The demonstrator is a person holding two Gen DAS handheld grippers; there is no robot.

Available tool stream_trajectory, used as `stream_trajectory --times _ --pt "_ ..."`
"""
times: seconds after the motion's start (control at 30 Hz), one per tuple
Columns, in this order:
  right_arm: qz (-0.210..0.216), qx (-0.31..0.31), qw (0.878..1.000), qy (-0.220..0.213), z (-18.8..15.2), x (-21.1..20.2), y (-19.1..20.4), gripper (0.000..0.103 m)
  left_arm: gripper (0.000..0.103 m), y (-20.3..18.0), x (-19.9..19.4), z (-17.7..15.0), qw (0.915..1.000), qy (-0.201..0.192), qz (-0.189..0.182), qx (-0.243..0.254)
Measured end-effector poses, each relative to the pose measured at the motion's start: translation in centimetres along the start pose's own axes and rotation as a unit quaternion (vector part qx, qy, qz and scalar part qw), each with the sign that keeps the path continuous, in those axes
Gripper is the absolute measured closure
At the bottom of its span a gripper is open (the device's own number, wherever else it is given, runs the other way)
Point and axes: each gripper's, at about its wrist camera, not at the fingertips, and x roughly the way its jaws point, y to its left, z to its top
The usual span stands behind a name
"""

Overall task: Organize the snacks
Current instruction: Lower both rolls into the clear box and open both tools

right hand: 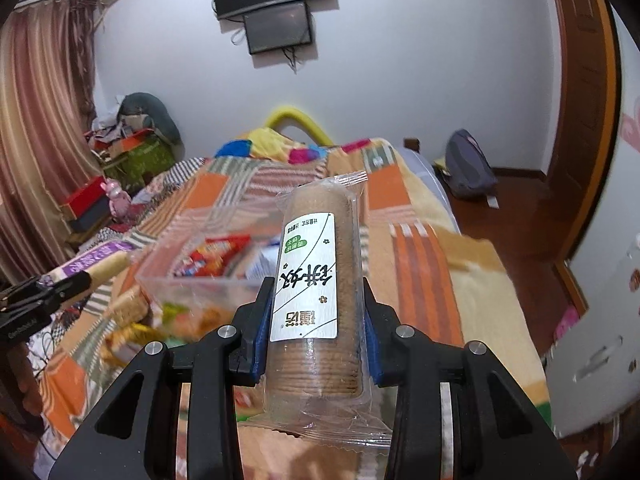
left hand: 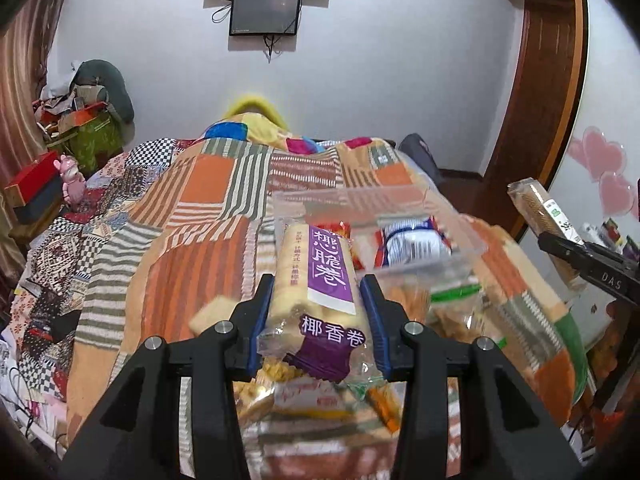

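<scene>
Gripping roll pack, bin contents blurred

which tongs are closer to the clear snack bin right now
Left. The left tongs, gripping the purple-label roll pack, sit at the clear bin. The right tongs, holding the cracker sleeve, hang further back.

Bedroom with a patchwork-covered bed

White wall fills the upper frame, two dark screens at top centre; curtain at left, wooden door frame at right, quilt across the middle, wood floor at right.
</scene>
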Motion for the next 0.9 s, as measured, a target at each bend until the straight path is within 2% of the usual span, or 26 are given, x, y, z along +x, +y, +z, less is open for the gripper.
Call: stream_trajectory --times 0.2,0.5,0.67,0.9 --pt "0.013 -0.013 1.000 -0.009 2.0 2.3 1.8 0.069 0.061 0.0 2.2 2.2 1.0000 -0.007 -0.003 -0.002" --pt "0.029 -0.035 0.999 0.009 4.7 7.4 4.2 0.069 0.061 -0.1 7.1 4.6 1.0000 0.007 0.001 -0.001" --pt "0.032 -0.051 0.997 0.042 4.7 10.2 5.3 0.069 0.061 -0.5 10.0 4.8 0.9996 0.023 0.013 0.013" --pt "0.038 -0.061 0.992 0.102 3.5 13.7 5.9 0.068 0.061 0.3 13.8 4.1 0.9983 0.058 0.006 -0.005"
